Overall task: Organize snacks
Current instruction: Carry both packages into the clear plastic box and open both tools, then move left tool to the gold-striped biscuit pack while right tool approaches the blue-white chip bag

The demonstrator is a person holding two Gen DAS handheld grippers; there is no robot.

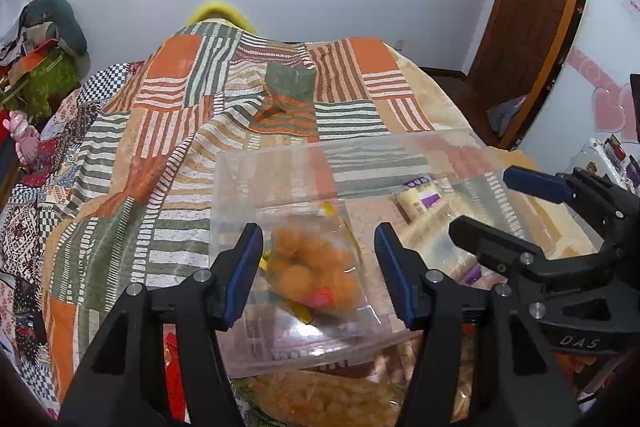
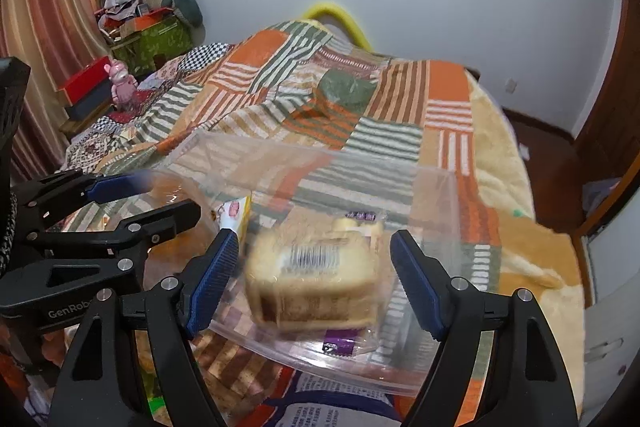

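Clear bin (image 1: 280, 163) on the bed: left gripper (image 1: 318, 275) spread around the orange-ball snack bag (image 1: 316, 267); right gripper (image 2: 314, 277) spread, wrapped sandwich (image 2: 316, 279) between, untouched

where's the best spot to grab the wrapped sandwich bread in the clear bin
Likely across the two short ends of the wrapped sandwich bread, coming from above through the clear bin's open top. It lies flat, and the right gripper hangs there with open jaws either side of it.

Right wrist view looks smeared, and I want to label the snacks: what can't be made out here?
- Right wrist: sandwich pack motion-blurred, label unreadable.
- Left wrist: snacks under the clear bin cut off by the bottom edge and left gripper.
- Left wrist: purple-labelled pack print too small.
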